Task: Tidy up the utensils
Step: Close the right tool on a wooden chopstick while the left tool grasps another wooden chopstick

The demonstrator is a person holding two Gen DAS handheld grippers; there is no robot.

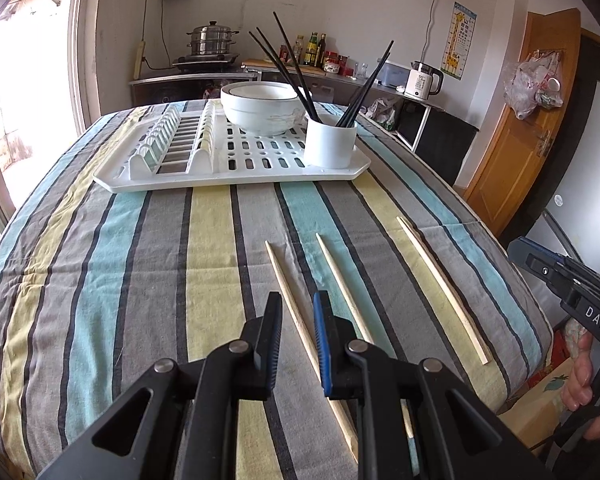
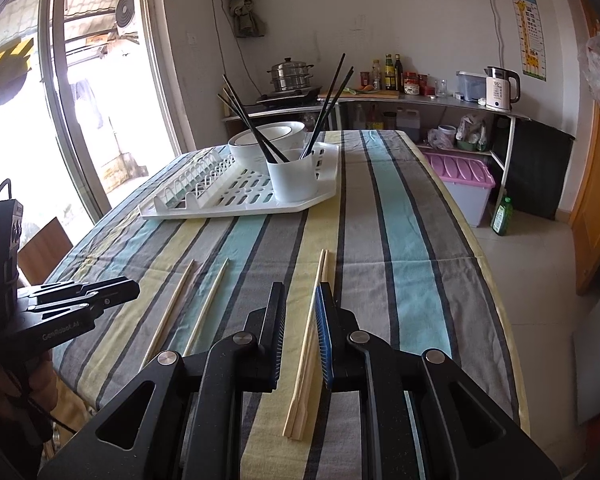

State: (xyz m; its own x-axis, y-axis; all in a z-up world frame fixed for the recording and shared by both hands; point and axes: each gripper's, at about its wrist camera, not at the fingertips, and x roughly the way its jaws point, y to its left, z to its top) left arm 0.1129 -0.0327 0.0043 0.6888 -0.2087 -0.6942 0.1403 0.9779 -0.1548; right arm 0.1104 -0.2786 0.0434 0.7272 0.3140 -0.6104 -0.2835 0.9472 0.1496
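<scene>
Wooden chopsticks lie on the striped tablecloth. In the left wrist view two single ones lie side by side, and a pair lies to the right. My left gripper is open and empty, hovering over the near ends of the two singles. In the right wrist view my right gripper is open and empty above the pair. A white cup with several black chopsticks stands on the white drying rack.
A white bowl sits on the rack behind the cup. The table's right edge drops to a tiled floor with a purple-lidded bin. A kitchen counter with a pot and kettle runs along the back wall.
</scene>
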